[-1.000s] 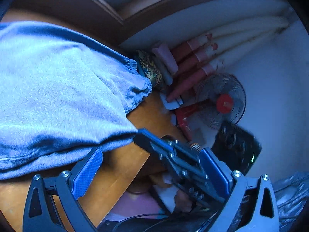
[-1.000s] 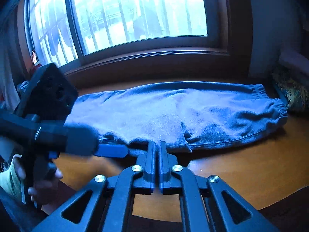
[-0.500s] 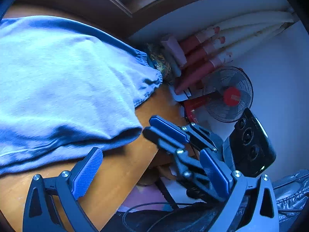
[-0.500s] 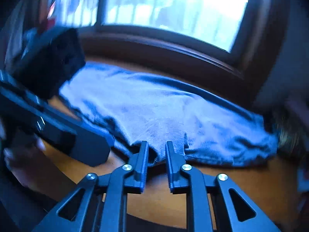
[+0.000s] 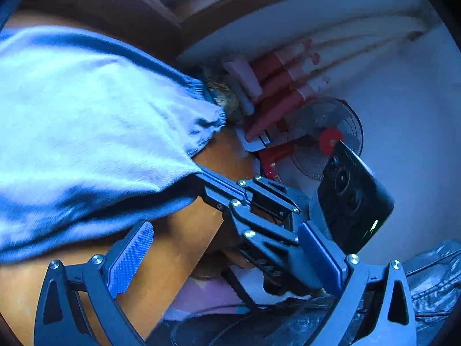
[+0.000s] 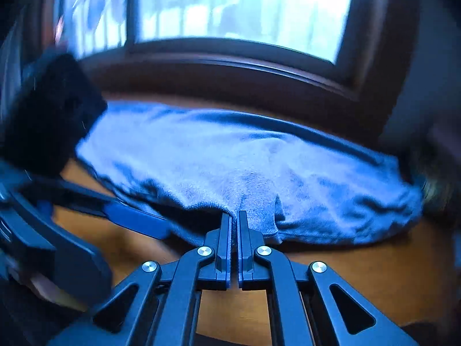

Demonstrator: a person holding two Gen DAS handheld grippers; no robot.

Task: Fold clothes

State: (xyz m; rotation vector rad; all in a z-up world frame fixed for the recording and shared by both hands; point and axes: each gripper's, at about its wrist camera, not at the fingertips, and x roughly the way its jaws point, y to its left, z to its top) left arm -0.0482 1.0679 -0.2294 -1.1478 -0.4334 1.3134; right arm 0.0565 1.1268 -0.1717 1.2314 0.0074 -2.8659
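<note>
**Right gripper pinching near hem of pants; left gripper standing wide**

Right gripper (image 6: 234, 216): jaws are sitting nearly together, only a thin slit between them. The tips are biting into the near edge of the blue pants (image 6: 245, 167), and a small ridge of cloth is puckering up just behind the tips. The left wrist view is showing the same grip from the side: the right gripper (image 5: 201, 177) is meeting the pants' (image 5: 86, 132) edge, with its tips buried in the fold.

Left gripper (image 5: 230, 248): fingers are standing wide apart, nothing between the pads. The blue ribbed pad (image 5: 131, 255) is hovering just off the pants' near edge, over bare table (image 5: 173, 248); I cannot tell whether it is touching the wood. In the right wrist view the left gripper (image 6: 135, 219) is reaching in from the left, one blue finger lying close beside the pants' hem.

Pants: lying flat and lengthwise on the table (image 6: 360, 282), parallel to the window (image 6: 230, 8) behind them. The elastic cuffs (image 5: 207, 115) are pointing toward the far end from the left gripper.

Beyond the cuffs: a patterned cloth (image 5: 223, 95) is lying just beside them, then rolled red-and-white mats (image 5: 282, 86) leaning on the wall, and a fan (image 5: 325, 135) past those.
</note>
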